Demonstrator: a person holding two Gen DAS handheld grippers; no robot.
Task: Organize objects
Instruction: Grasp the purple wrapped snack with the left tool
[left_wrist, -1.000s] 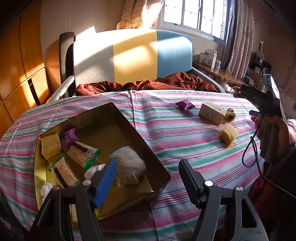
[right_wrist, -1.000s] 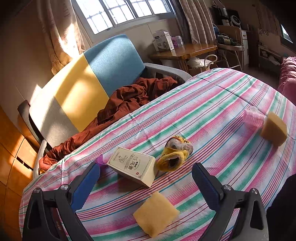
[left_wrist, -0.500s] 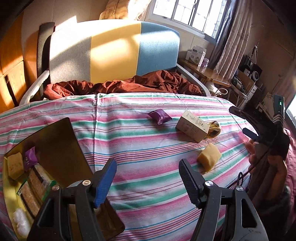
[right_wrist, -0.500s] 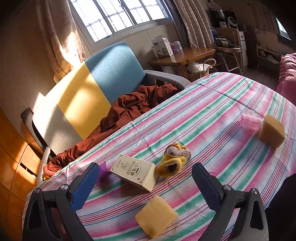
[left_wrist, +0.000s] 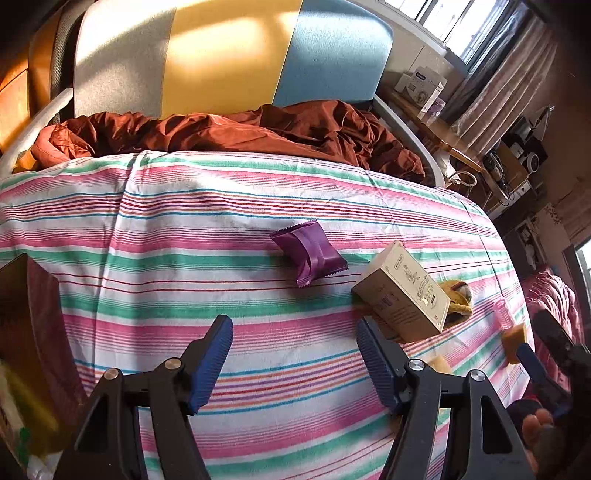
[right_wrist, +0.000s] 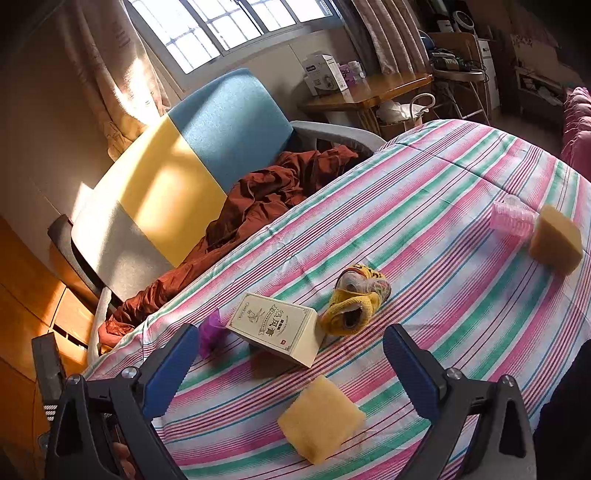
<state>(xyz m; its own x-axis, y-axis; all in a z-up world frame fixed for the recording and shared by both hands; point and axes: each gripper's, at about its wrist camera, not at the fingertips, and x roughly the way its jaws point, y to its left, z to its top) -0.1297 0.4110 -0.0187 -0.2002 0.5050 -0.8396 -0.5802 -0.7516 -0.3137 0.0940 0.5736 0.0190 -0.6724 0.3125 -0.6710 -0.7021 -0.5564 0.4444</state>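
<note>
We are between pickups: our left tongs stand about half open with nothing between the blue pads, hovering over bare striped cloth of the tabletop. The crinkled purple foil snack packet lies just ahead of them, apart from both pads. To its right sits the cream cardboard box with printed lettering, tilted, and the small yellow knitted shoe touches its far side. The dark metal tin that seems to be the collecting place shows only as a corner at the left edge of the left view.

Our right tongs are also wide open and empty, held above the near yellow sponge block. A second yellow sponge block and a pink ribbed plastic roller touch each other, well apart on the far right.

Judging by the left tongs' aim, the packet is the next target: we need to lower them, straddle the packet across its narrow width, and close gently, since the foil will likely crumple and slip.
</note>
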